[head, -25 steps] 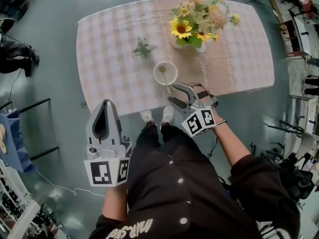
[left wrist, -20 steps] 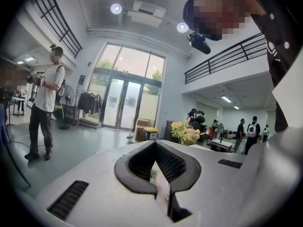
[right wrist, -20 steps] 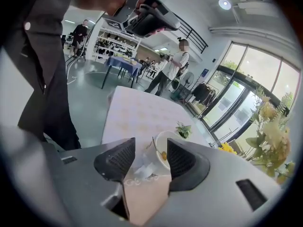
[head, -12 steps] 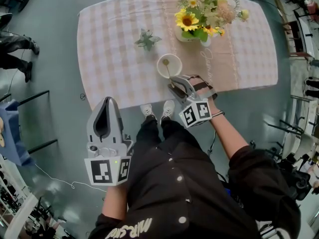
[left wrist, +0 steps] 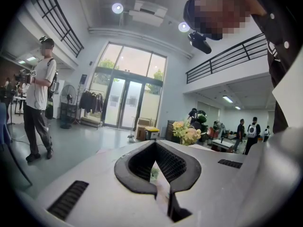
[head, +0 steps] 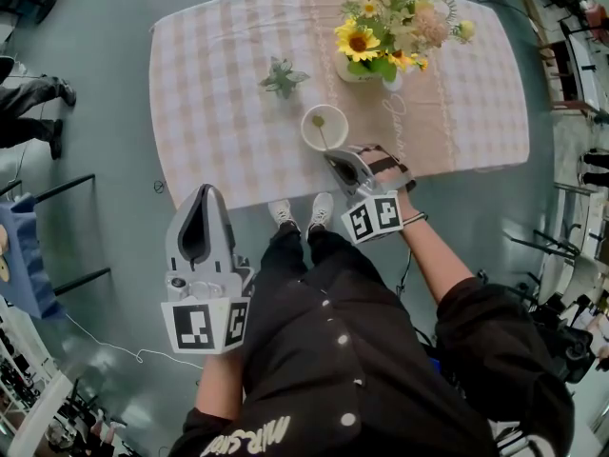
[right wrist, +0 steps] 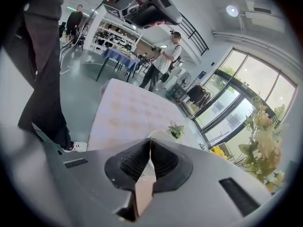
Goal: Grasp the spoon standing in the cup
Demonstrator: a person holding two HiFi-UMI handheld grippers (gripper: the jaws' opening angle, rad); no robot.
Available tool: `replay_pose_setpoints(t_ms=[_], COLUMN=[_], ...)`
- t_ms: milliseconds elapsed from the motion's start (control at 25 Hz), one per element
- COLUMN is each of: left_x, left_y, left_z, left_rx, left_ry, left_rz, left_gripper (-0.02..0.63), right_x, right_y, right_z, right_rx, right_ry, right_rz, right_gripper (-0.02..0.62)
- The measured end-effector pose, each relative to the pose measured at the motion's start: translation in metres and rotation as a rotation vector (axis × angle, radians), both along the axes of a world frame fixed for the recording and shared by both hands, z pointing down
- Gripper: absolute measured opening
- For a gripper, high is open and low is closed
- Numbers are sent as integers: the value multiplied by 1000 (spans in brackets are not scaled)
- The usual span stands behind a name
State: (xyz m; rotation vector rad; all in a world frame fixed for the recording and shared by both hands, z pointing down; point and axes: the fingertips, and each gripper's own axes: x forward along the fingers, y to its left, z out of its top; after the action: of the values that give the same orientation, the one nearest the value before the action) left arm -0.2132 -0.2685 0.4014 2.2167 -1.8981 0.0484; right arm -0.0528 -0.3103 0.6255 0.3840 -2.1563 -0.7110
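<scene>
- Left gripper [head: 205,196]: nearest to us, off the table's near edge, well to the near-left of the cup [head: 304,128]. In its own view we see the jaws pressed together at the tips [left wrist: 154,143], with nothing between them.
- Right gripper [head: 332,158]: just on the near side of the cup, over the table's edge, tips aimed at the cup. We read its jaws as closed tip to tip [right wrist: 150,141]. In the head view the end of the spoon's handle meets those tips, so we log it as pinching the spoon. The pads hide the handle in the right gripper view.
- Spoon [head: 322,133]: bowl end down inside the cup. Its long axis leans over the cup's near rim, handle pointing toward us and the right gripper.
- Cup: white, upright on the checked tablecloth [head: 219,103], near its front edge.
- Small green plant [head: 283,76]: beyond the cup, to its far left, apart from it.
- Bouquet of flowers [head: 385,31]: beyond the cup, to its far right.
</scene>
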Motion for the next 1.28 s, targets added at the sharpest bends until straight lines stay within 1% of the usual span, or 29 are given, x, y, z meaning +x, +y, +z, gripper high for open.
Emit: replay_pose_setpoints(t_ms=[120, 240, 520, 680, 840, 880, 1000, 1120, 1280], left_x=[-1, -2, -1, -1, -1, -1, -2, -3, -5], left_y=[0, -1, -5, -7, -9, -9, -10, -13, -17], left_z=[-5, -10, -27, -28, -33, -35, -42, -47, -54], left_rx=[10, 24, 62, 64, 75, 82, 95, 106, 129], left_ry=[0, 4, 0, -16, -28, -32, -37, -39, -41], left_rz=[-1, -1, 15, 19, 26, 27, 25, 24, 23], left_gripper=[12, 12, 12, 12, 12, 12, 12, 12, 12], right_x=[-1, -1, 8, 13, 19, 19, 23, 32, 40], right_y=[-1, -4, -11, -12, -15, -18, -24, -32, -38], right_z=[-9, -22, -59, -86, -116, -125, -157, -186, -219], right_rx=[-24, -77, -200, -250, -249, -252, -281, -276, -254], right_ry=[-35, -99, -256, -365, -417, -446, -585, -692, -800], right_rz=[21, 64, 217, 298, 335, 351, 432, 500, 523], right_gripper=[8, 8, 8, 8, 8, 8, 8, 8, 8])
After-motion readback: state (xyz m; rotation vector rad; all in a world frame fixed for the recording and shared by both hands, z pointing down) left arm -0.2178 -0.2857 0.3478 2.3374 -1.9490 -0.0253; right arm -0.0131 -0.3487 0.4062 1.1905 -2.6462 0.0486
